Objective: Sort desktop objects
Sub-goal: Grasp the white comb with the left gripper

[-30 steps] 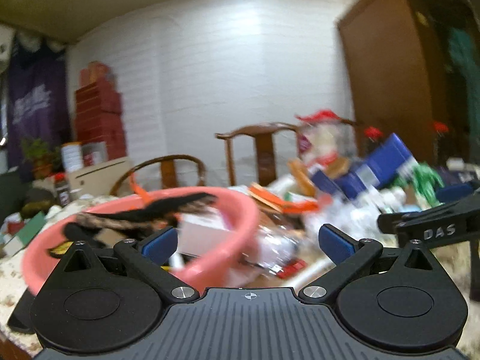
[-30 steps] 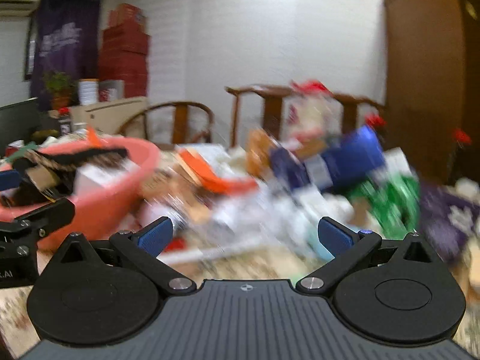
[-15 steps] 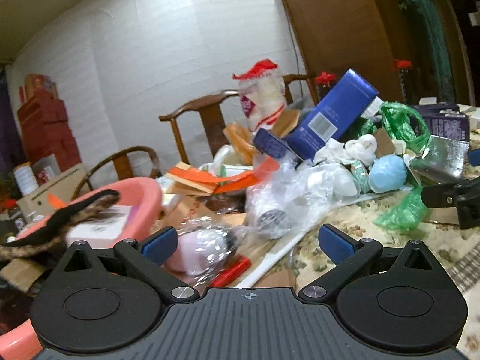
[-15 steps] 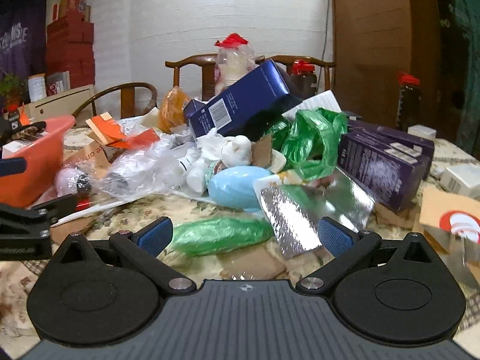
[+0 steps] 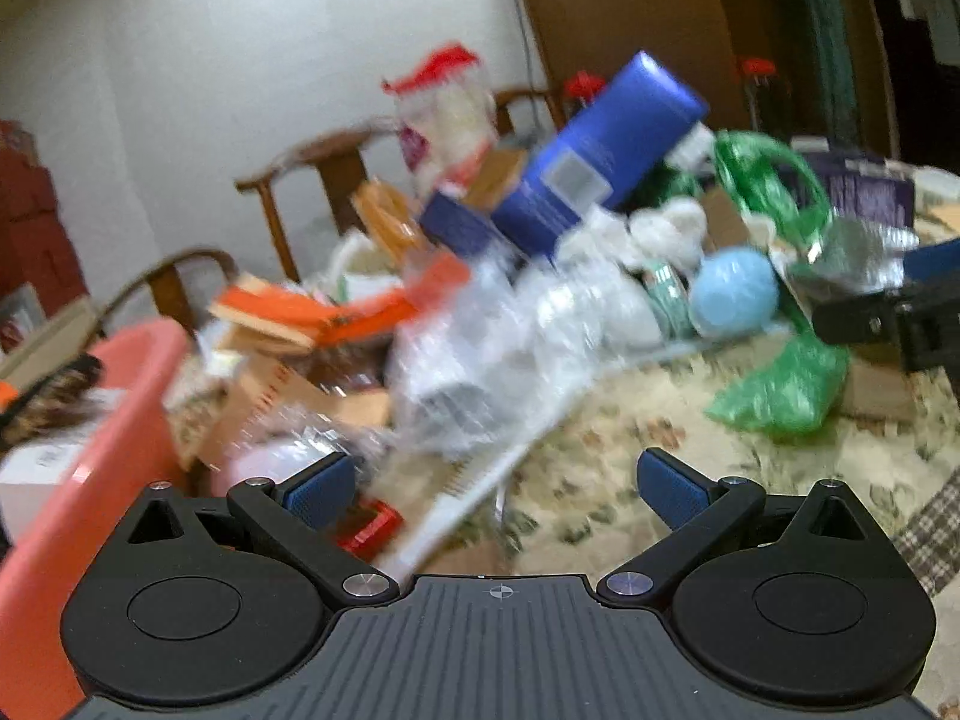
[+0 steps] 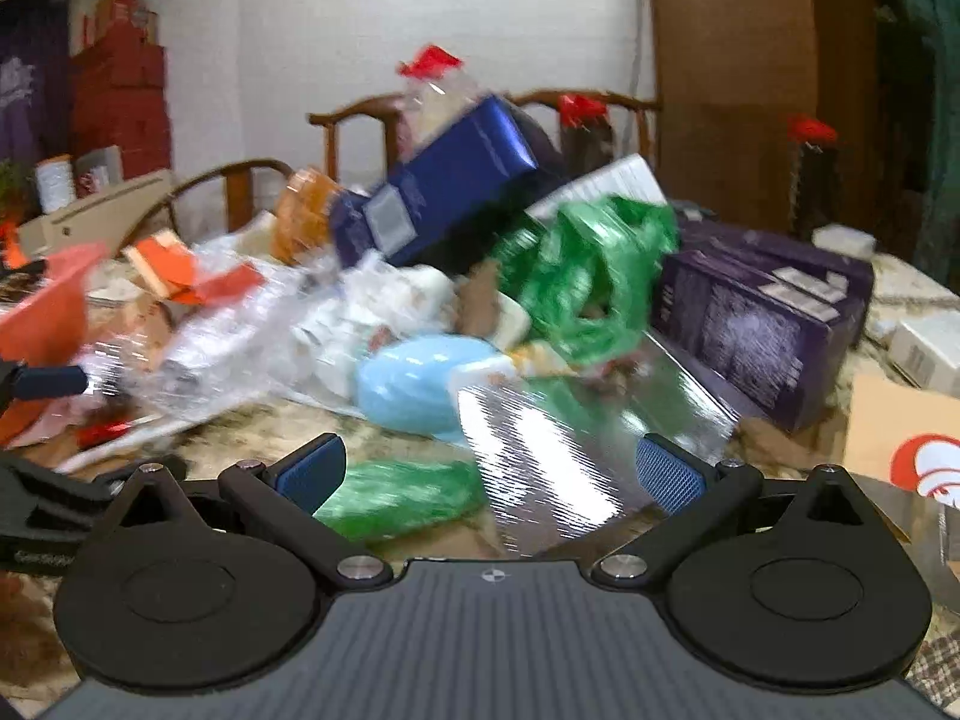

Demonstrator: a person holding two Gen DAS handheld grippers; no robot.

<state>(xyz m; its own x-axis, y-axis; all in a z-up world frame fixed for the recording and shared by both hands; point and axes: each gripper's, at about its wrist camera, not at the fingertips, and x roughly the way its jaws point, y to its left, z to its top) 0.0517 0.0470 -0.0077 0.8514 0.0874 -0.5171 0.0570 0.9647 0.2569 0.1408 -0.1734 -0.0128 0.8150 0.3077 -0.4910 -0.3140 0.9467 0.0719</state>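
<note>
1. The left gripper [image 5: 489, 489] stands with its blue-padded jaws spread wide and nothing between them, low over a cluttered table covered in a floral cloth [image 5: 606, 450].
2. The right gripper [image 6: 489, 474] is likewise wide open and grips nothing; a crinkled silver foil sheet [image 6: 558, 456] lies on the table between and beyond its fingers, whether touching them cannot be told.
3. Just left of the foil, near the right gripper's left finger, lies a green plastic bundle [image 6: 396, 495]; behind both sits a pale blue rounded object [image 6: 414, 387].
4. Farther back a tall blue box [image 6: 450, 192] leans on the heap, its pale label too blurred to read. A bunched green bag [image 6: 588, 276] rests to its right.
5. At right a dark purple box [image 6: 762, 324] carries white printing that cannot be read through the blur.
6. At the near right edge a cardboard piece with a red-and-white logo [image 6: 924, 462] is cut off by the frame.
7. In the left wrist view a pink basin [image 5: 90, 468] fills the left edge, partly cut off, with a white box and a dark furry item inside.
8. Clear crumpled plastic wrapping [image 5: 510, 348] covers the middle of the pile, its contents hard to make out.
9. Faint lettering on the left gripper's body, seen at the lower left of the right wrist view, is illegible.
10. Wooden chairs [image 6: 354, 138] stand against a white brick wall [image 6: 336, 18] beyond the table.
</note>
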